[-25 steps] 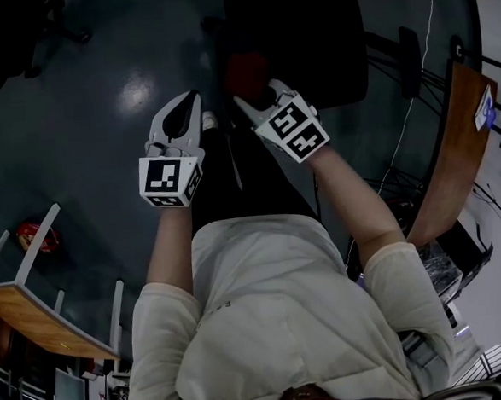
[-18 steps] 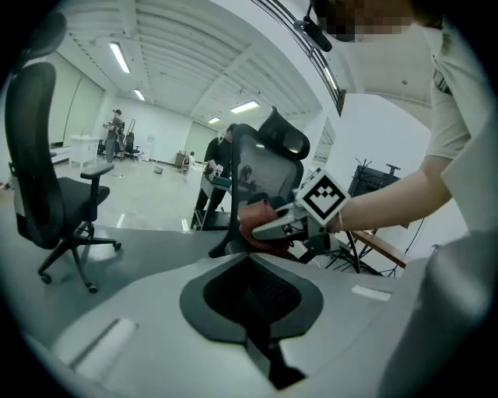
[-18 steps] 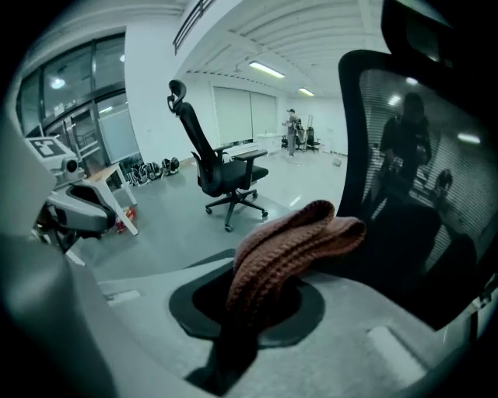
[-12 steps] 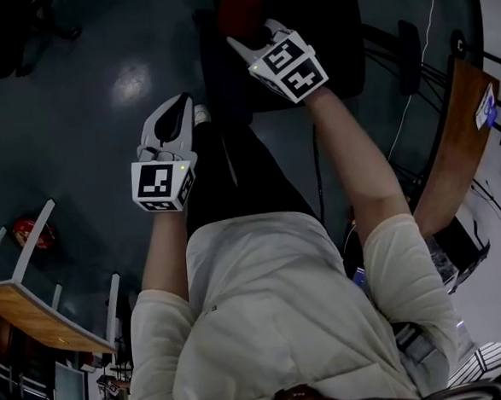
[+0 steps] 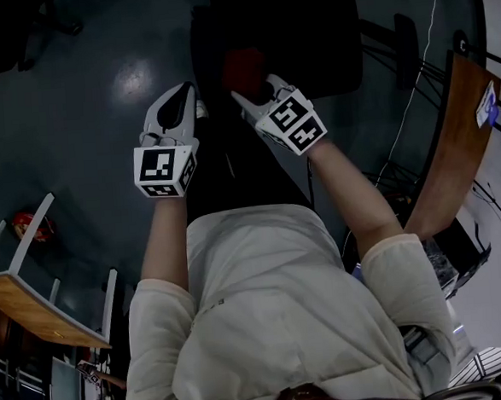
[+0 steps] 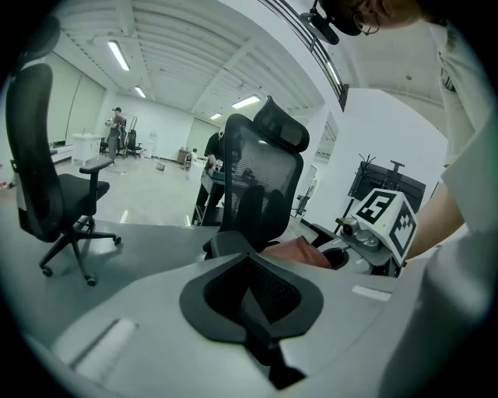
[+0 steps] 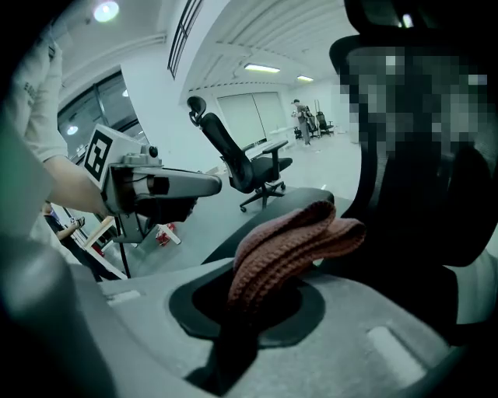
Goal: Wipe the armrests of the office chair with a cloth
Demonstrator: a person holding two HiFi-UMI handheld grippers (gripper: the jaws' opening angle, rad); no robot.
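Two grippers are held side by side before the office chair [image 5: 307, 37]. The left gripper [image 5: 188, 97] is found with its fingers pressed together and nothing between them. The right gripper [image 5: 254, 90] is found with its fingers pinching a folded reddish knitted cloth [image 7: 289, 239], most of which projects beyond the fingertips.

Step in hand, as judged: the cloth is being presented to an armrest [image 7: 264, 214]. A dark padded strip, taken to be that armrest, lies just ahead of and below the pinching fingers. Contact between cloth and pad cannot be confirmed. The next move is judged to call for the cloth to be laid flat on the pad and drawn along its length under steady pressure, with the pinch kept firm so that the cloth is not dragged out.

Surroundings: the mesh backrest [image 6: 261, 175] stands close beyond the fingertips and is judged to limit a forward stroke. The idle left gripper lies just to the left of the right fingers and could be struck on a sideways pass. A second chair [image 6: 47, 179] stands well apart on the floor [image 5: 98, 94]. A wooden surface [image 5: 453, 155] and a hanging cable [image 5: 418, 63] are noted far to the right of the fingers.
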